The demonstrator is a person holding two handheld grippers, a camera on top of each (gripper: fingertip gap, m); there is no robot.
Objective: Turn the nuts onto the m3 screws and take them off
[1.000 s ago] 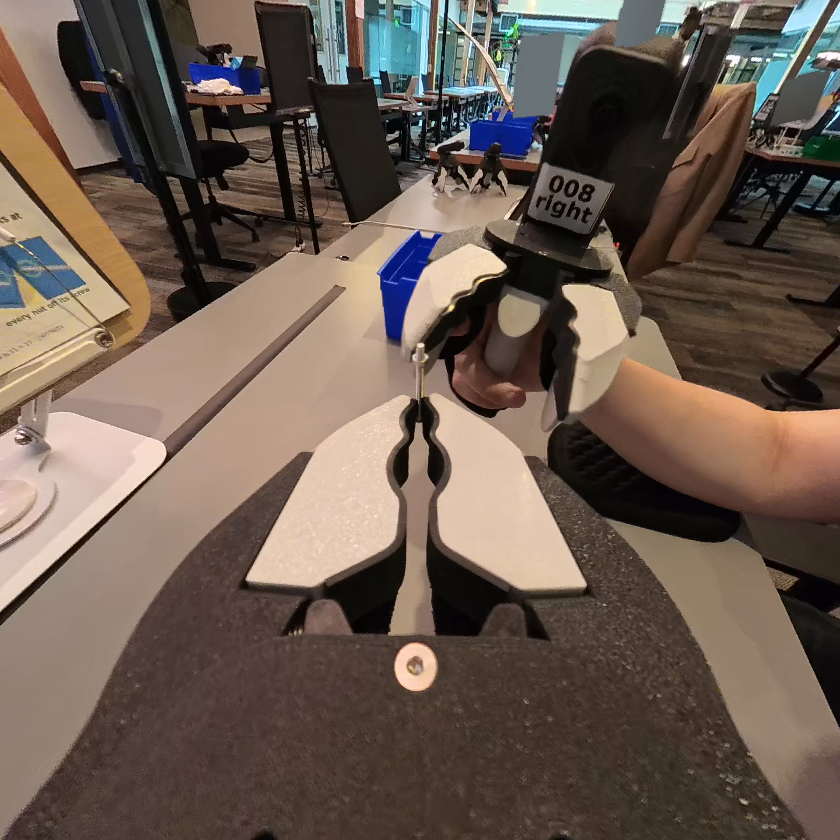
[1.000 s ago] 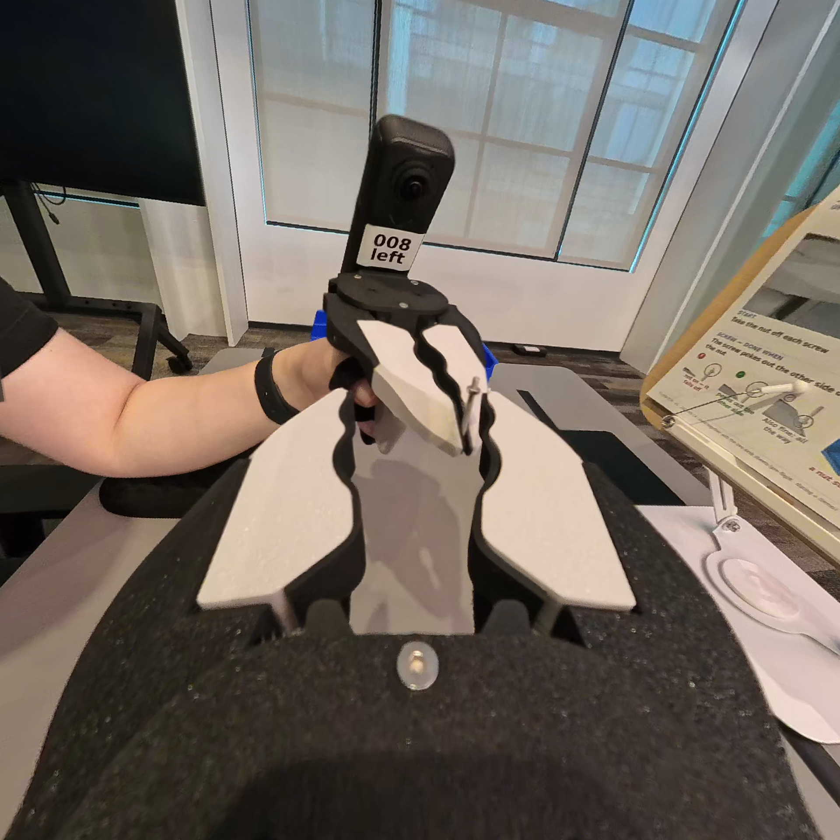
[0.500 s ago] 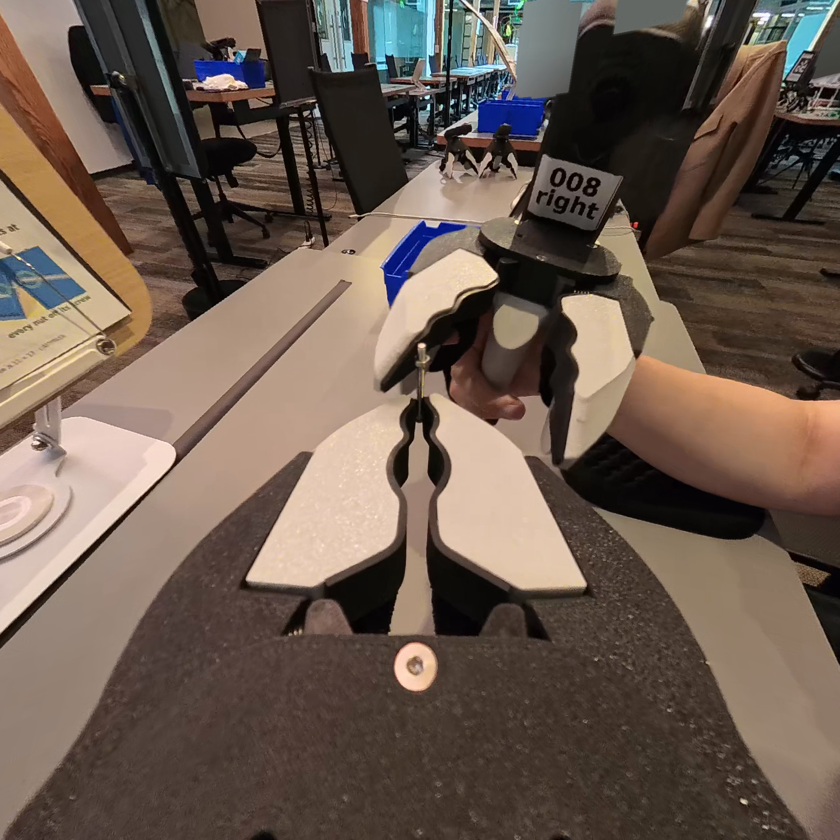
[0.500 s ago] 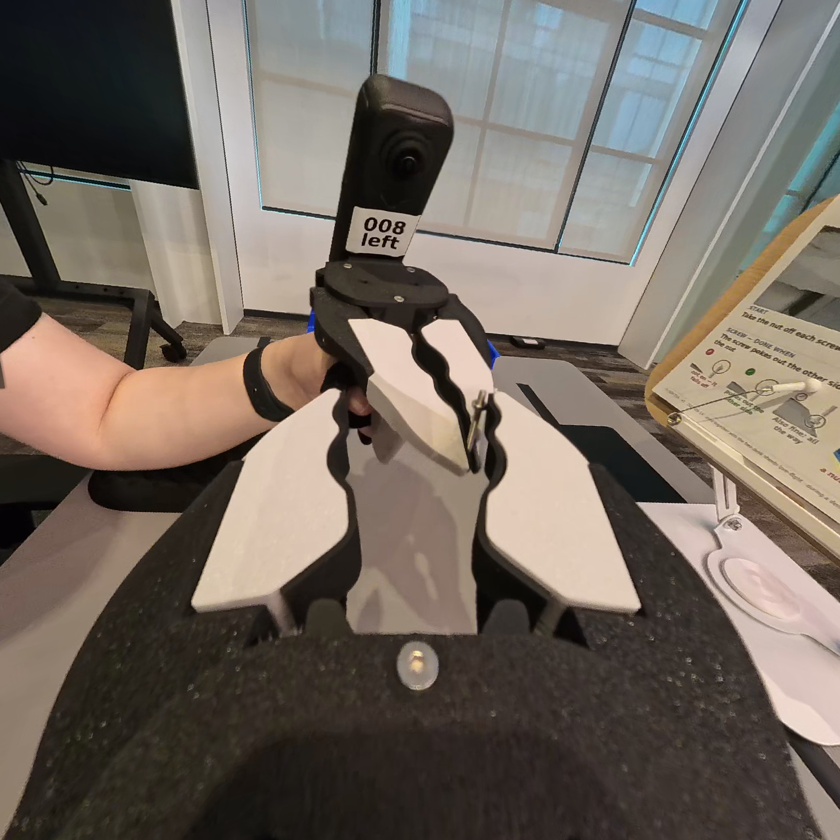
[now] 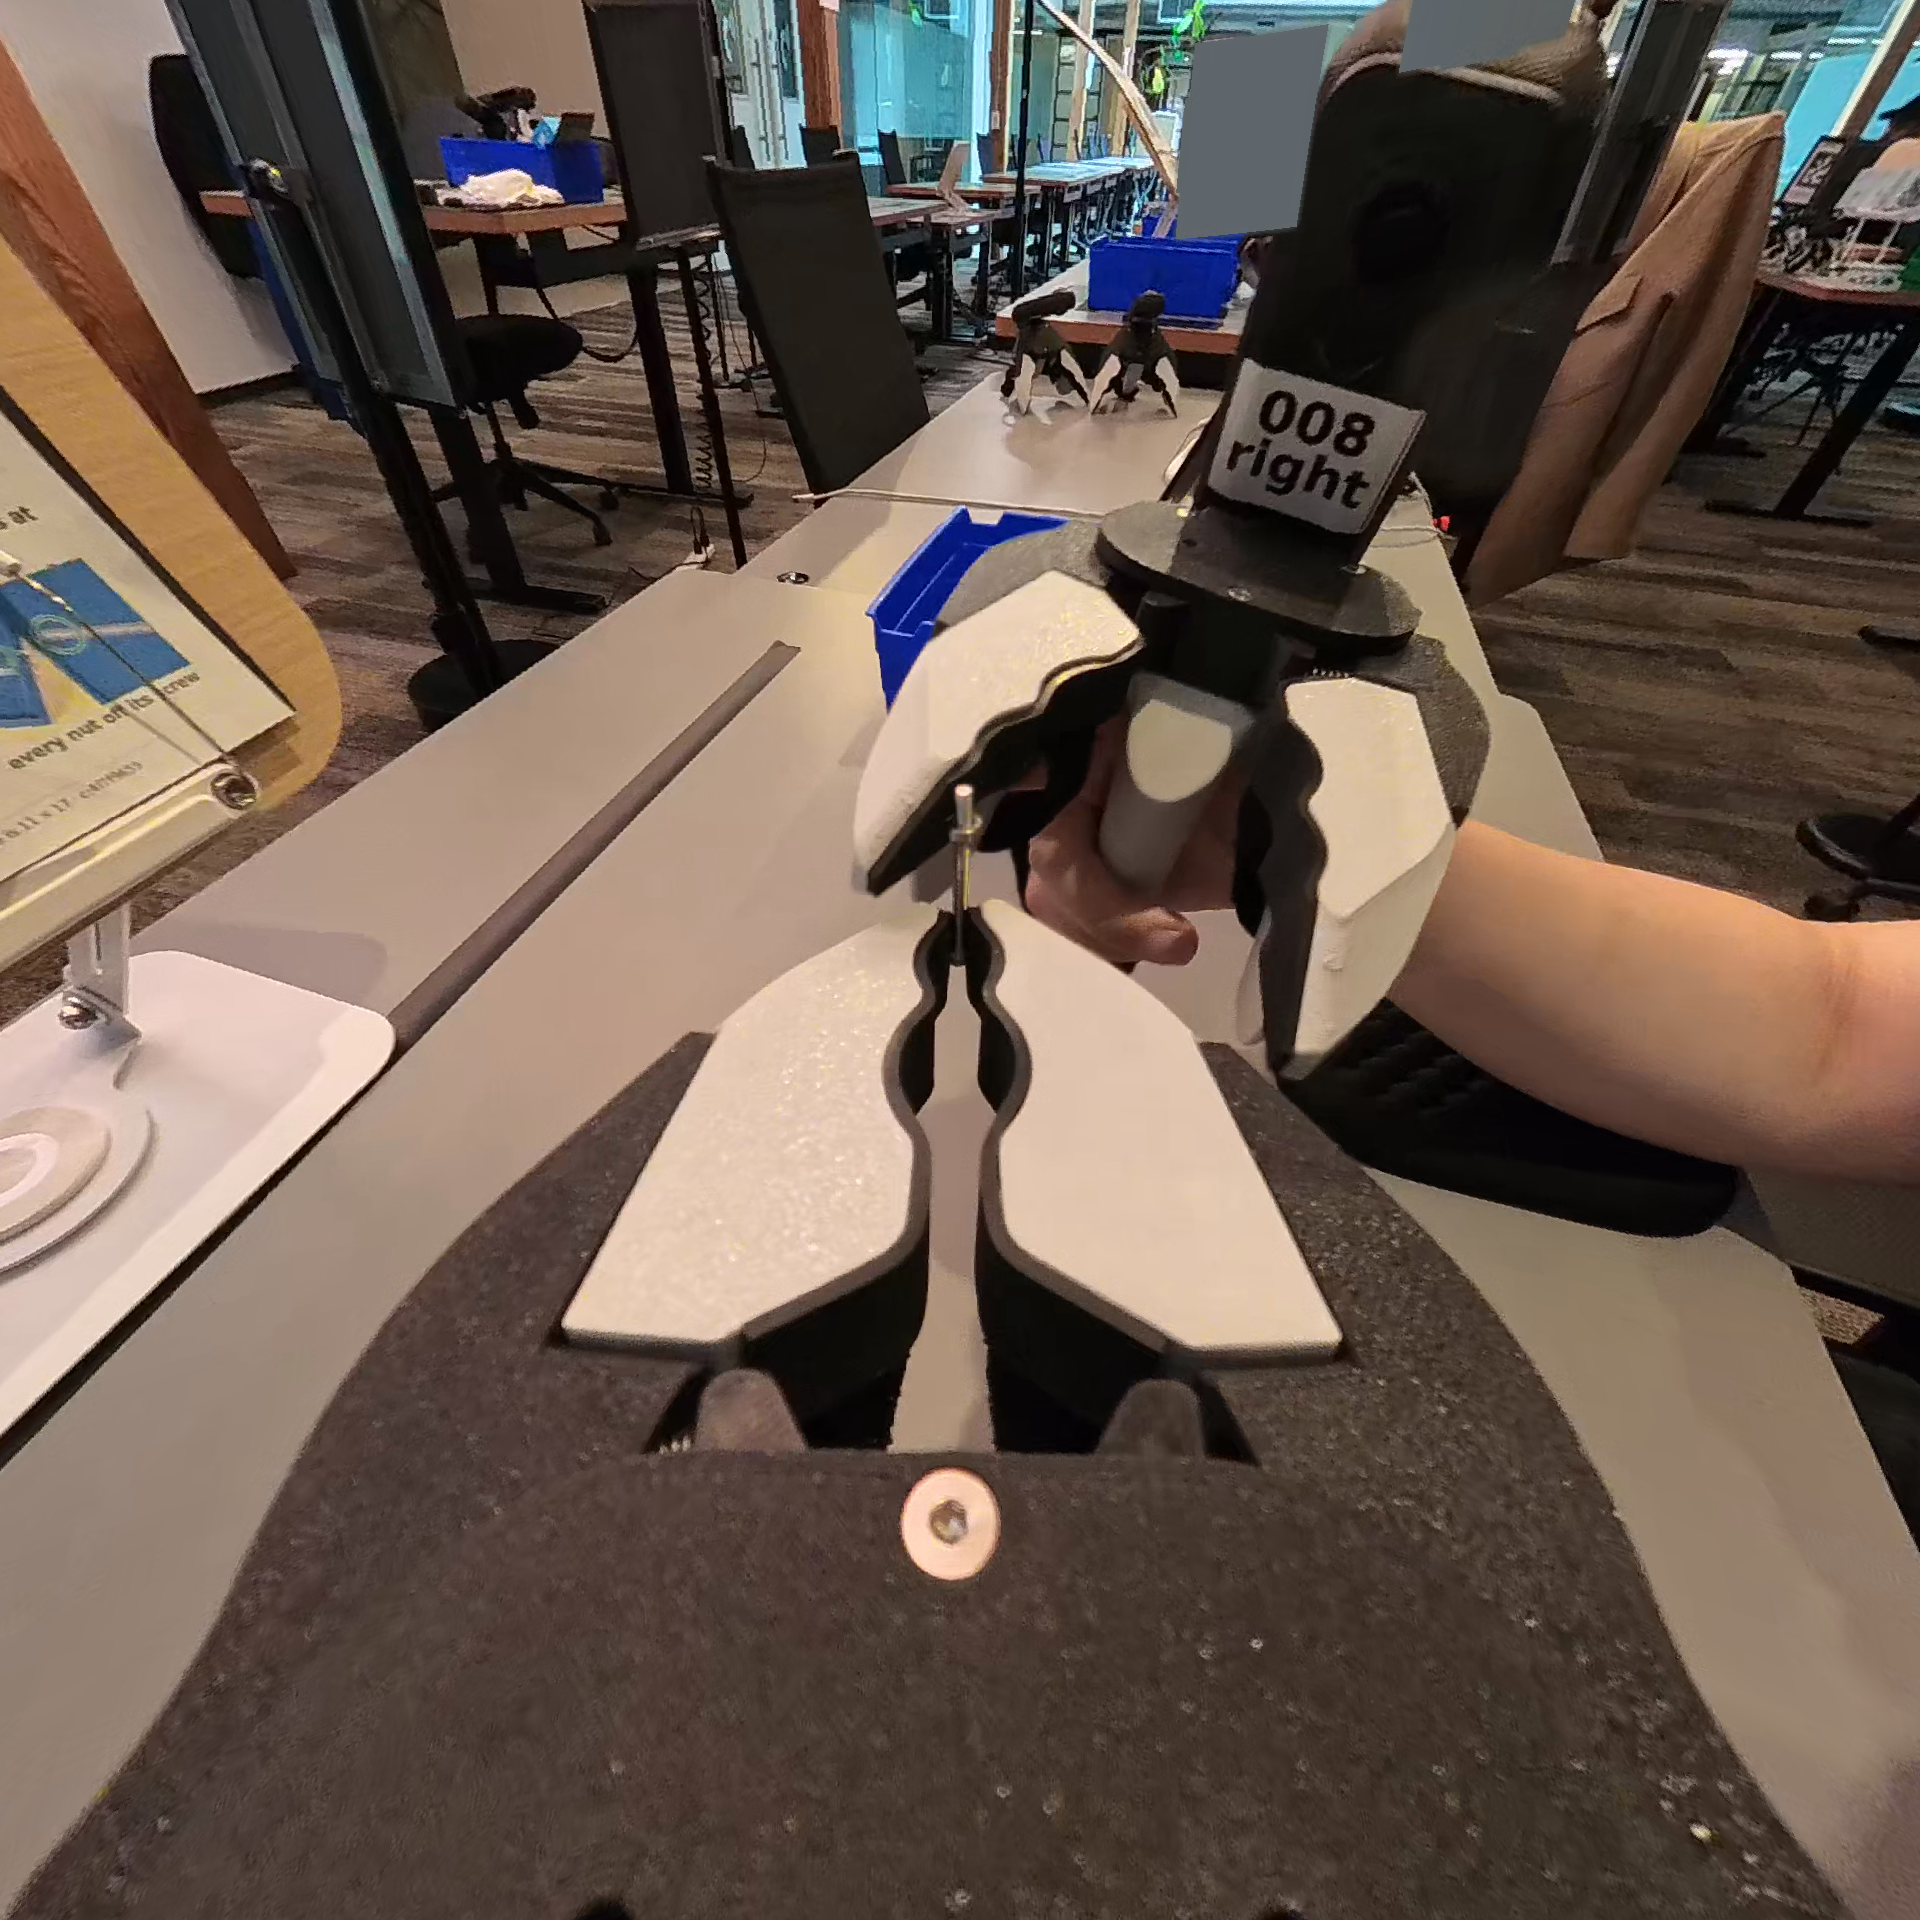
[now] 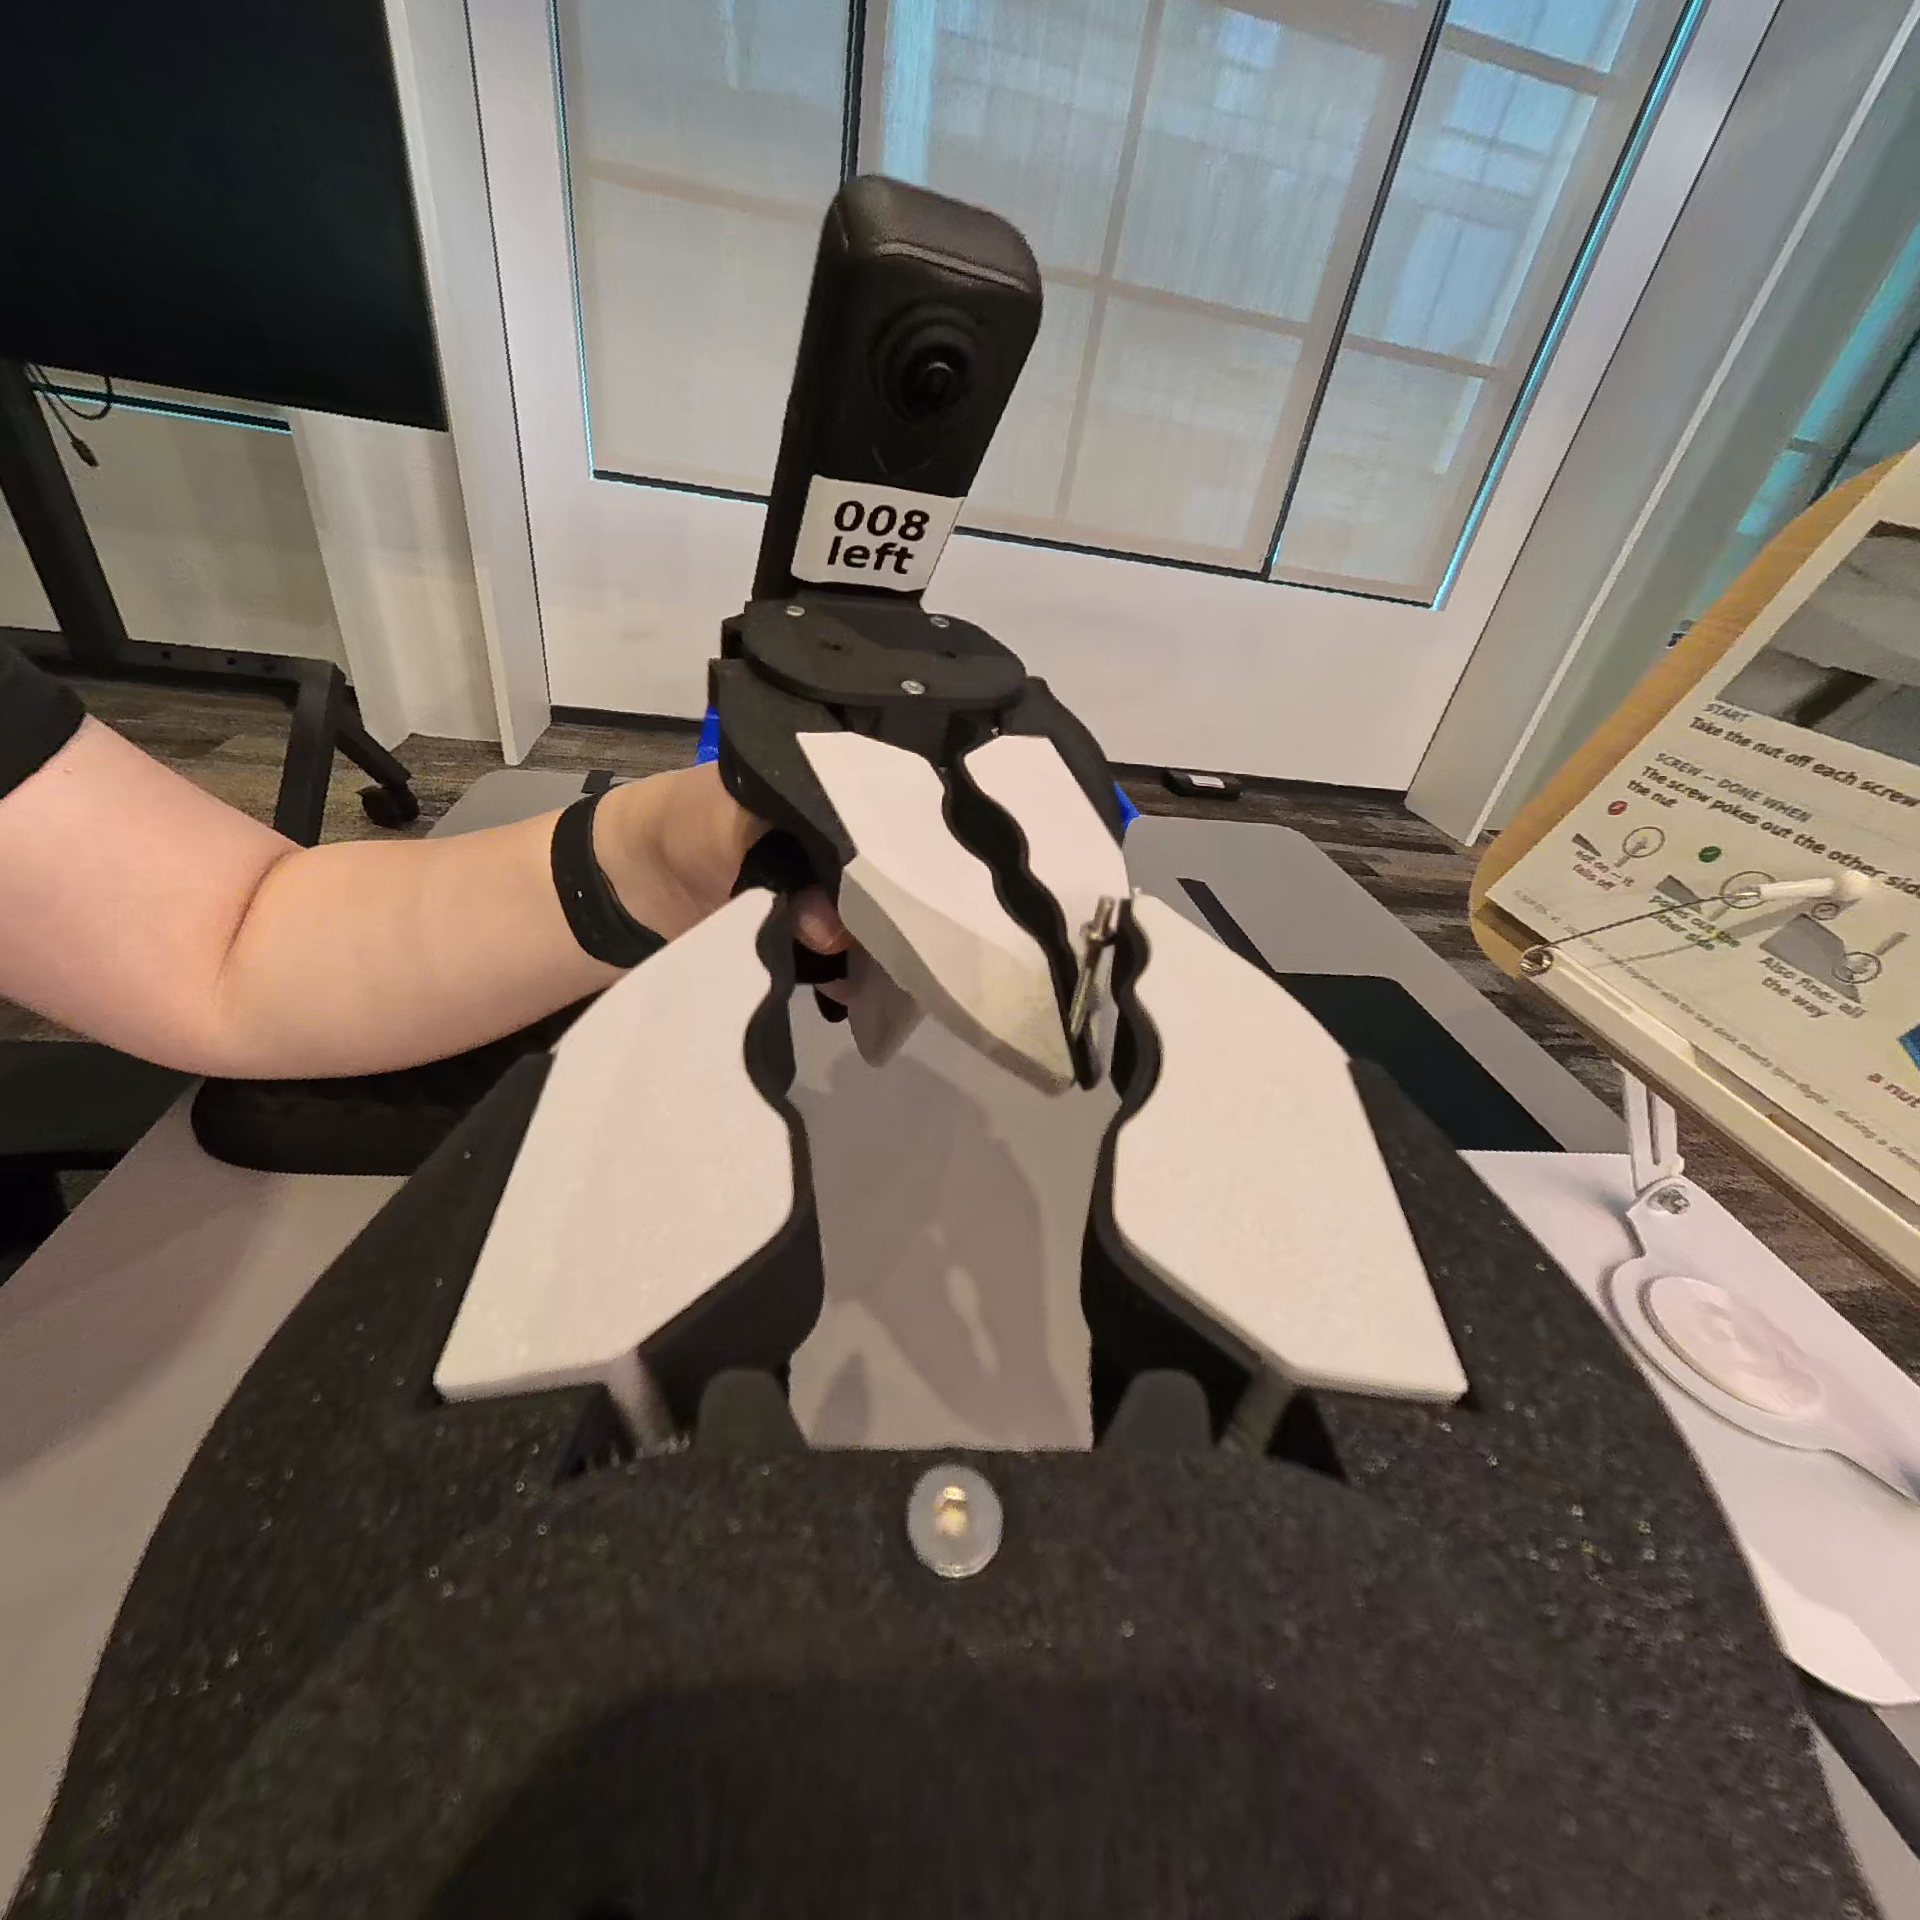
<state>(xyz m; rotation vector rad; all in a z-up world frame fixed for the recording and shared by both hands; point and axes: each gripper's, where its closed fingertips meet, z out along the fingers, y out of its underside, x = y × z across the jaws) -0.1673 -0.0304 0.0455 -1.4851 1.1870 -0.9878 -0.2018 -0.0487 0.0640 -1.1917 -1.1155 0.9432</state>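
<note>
My left gripper (image 5: 961, 920) is shut on a thin metal screw (image 5: 963, 862) that stands upright from its fingertips, with a small nut (image 5: 966, 828) near its top. The left gripper also shows in the right wrist view (image 6: 1070, 1070), still pinching the screw (image 6: 1093, 966). My right gripper (image 6: 951, 914) is open, with its fingers on either side of the left gripper's tip. The screw lies close to the inner pad of one right finger (image 6: 1226, 1039); I cannot tell if they touch. In the left wrist view the right gripper (image 5: 1081, 971) faces me with its jaws spread.
A grey table (image 5: 623, 831) lies under both grippers. A blue bin (image 5: 925, 613) stands behind the right gripper. An instruction sheet on a white stand (image 5: 208, 1091) is at the left and also shows in the right wrist view (image 6: 1766, 935). A black arm pad (image 5: 1507, 1164) lies under the forearm.
The right gripper's fingers have spread a little wider. The left gripper, still pinching the screw, now sits slightly deeper between them. The screw has not shifted in the grasp.
</note>
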